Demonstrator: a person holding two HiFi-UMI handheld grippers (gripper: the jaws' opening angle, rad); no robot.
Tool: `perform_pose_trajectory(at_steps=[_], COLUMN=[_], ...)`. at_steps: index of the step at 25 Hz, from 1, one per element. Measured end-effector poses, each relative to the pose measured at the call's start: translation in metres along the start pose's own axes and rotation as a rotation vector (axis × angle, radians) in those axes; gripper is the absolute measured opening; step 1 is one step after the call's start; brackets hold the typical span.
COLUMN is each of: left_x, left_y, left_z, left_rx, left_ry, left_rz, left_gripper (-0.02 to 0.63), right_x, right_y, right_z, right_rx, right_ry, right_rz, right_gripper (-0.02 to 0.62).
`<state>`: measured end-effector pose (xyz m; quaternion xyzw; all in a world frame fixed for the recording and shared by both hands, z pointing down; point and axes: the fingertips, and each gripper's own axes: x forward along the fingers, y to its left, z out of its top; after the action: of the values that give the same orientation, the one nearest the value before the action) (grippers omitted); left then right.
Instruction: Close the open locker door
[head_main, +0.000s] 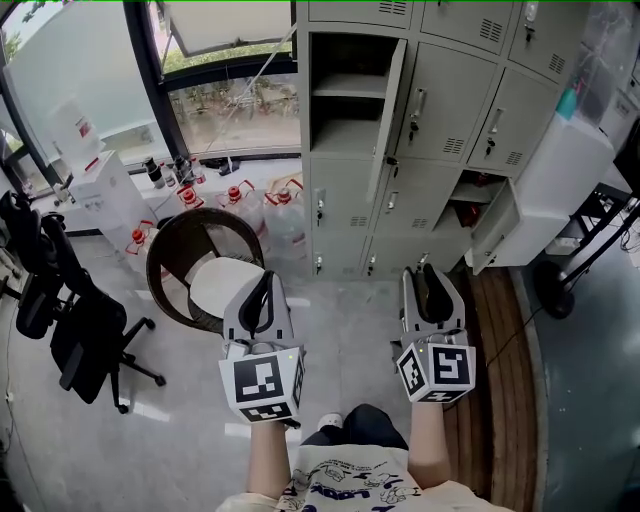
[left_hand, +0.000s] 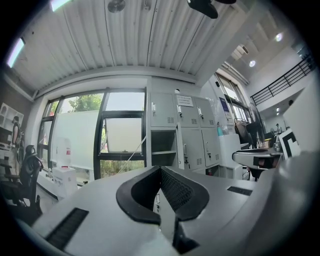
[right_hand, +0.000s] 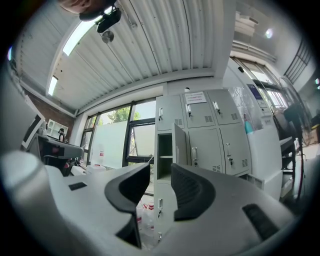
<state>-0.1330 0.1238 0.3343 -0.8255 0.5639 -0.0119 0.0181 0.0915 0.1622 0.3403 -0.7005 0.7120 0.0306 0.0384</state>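
Observation:
A bank of grey lockers (head_main: 450, 110) stands ahead of me against the wall. One upper compartment (head_main: 345, 100) is open, with a shelf inside, and its door (head_main: 388, 120) is swung out to the right. The left gripper view shows that open door (left_hand: 178, 147) far off, and so does the right gripper view (right_hand: 180, 145). My left gripper (head_main: 262, 300) (left_hand: 160, 170) is held low, well short of the lockers, shut and empty. My right gripper (head_main: 432, 290) (right_hand: 160, 172) is level with it, open, with nothing between its pads.
A second locker door (head_main: 495, 230) hangs open low on the right, beside a white cabinet (head_main: 560, 190). A round wicker chair (head_main: 185, 265) and water jugs (head_main: 255, 205) stand front left of the lockers. A black office chair (head_main: 80, 320) is at far left.

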Motion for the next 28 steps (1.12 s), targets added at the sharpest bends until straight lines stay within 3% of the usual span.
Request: perform_pose_trajectory(at_steps=[10,22,24,28], left_x=[0.027,0.097,0.115,0.15], left_y=[0.002,0.013,0.014,0.011], left_z=[-0.01,-0.015,-0.014,-0.01], left_rx=[-0.005,0.007,0.008,0.004], left_ry=[0.046,0.027,0.026,0.027], left_rz=[-0.022,0.04,0.053,0.07], left_gripper=[0.003,0.003,0.003,0.003], right_x=[0.028,0.111,0.13,0.165], right_y=[-0.001,-0.021,-0.025,-0.042], right_z=[-0.014,-0.033,-0.035,-0.033], right_rx=[0.007,0.001,-0.006,-0.02], right_ry=[0.037,0.06,0.071,0.067], right_rz=[-0.013,0.045,0.071,0.081], right_gripper=[0.132,0.132,0.227,0.227])
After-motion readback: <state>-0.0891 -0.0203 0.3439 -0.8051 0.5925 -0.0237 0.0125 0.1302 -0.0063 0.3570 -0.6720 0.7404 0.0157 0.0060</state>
